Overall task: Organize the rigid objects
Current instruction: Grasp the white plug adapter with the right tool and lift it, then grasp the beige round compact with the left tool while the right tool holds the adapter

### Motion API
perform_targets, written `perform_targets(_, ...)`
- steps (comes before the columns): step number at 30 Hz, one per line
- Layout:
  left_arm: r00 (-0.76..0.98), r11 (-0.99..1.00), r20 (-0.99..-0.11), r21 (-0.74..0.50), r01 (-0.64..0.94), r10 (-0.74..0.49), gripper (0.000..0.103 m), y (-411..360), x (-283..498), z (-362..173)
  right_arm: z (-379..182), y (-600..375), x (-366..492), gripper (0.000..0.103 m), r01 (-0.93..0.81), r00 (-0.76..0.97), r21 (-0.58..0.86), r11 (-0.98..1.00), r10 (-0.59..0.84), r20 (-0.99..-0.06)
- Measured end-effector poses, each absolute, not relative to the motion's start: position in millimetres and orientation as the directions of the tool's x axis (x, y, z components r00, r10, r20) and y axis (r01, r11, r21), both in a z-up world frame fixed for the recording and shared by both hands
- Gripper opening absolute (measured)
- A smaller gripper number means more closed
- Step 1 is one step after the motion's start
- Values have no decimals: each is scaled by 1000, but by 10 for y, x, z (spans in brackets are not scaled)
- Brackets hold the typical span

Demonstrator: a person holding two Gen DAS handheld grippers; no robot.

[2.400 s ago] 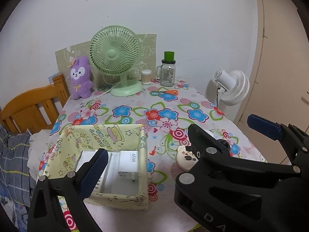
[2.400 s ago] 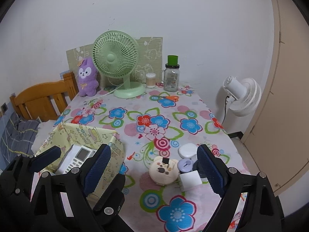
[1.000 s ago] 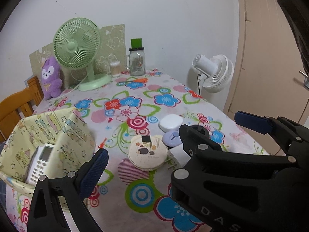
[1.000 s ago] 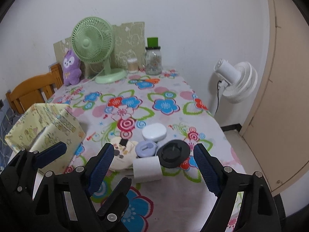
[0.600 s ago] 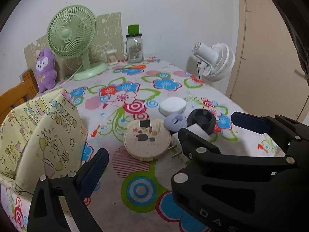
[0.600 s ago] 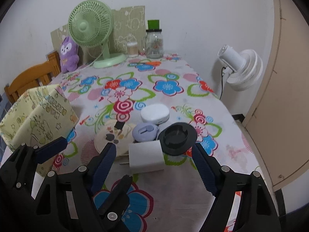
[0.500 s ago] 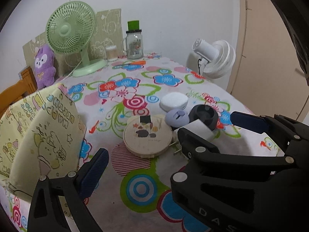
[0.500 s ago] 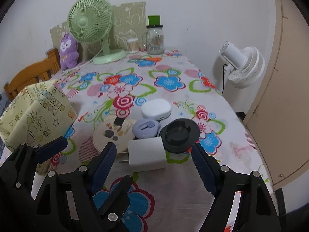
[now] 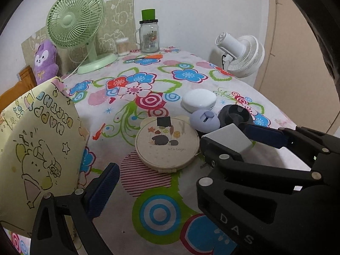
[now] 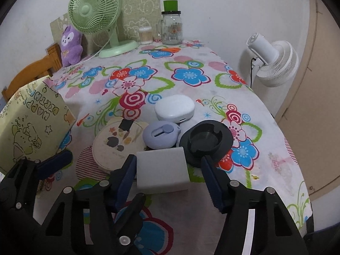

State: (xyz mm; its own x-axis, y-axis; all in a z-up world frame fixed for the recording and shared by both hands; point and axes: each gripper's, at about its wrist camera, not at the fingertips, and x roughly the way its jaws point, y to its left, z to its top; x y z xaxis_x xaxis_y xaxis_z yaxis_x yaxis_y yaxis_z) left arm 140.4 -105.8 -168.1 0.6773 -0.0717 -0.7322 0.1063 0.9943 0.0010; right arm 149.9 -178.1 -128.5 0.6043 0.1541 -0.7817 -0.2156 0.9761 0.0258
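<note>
A white cube charger (image 10: 162,171) lies on the flowered tablecloth between the open fingers of my right gripper (image 10: 170,176); neither pad visibly touches it. It also shows in the left wrist view (image 9: 228,137). Around it lie a round cream mirror case (image 10: 115,143), a lilac round case (image 10: 160,135), a white oval case (image 10: 174,108) and a black round holder (image 10: 207,141). My left gripper (image 9: 182,161) is open and empty beside the right one. A yellow paper box (image 9: 36,146) stands at the left.
At the far end of the table stand a green fan (image 10: 95,10), a purple plush (image 10: 71,45), a glass jar with a green lid (image 10: 171,28) and a cotton-swab tub (image 10: 145,35). A white floor fan (image 10: 274,63) stands past the right table edge.
Both grippers have swung right from the yellow box and moved down toward the cluster. The right gripper's open fingers now straddle the white charger.
</note>
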Motion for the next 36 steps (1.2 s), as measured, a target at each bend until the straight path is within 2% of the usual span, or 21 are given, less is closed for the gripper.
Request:
perform_targets(4,676,995,-734,-1,98,-67,99,-1029,1403,-1677,-1281,-1785,1511,49,-229,595,54,972,184,-783)
perform_targets(26,681,996,-732,35,82,-30,99,-1116,1614,-1550,-1042,-2081,1586,48,-100,655,30,995,89,-751)
perform_targets(33,651,998,-759,38,49,-3,88,-1048,1760,-1658,-1084,-2110,1669,48,-84,650,43,996,88,-755)
perform_targets(36,639,999,-769,24,48,-12,88,-1029,1797,-1686,-1086,-2104,1684,48,-88,652,44,995,91,-753)
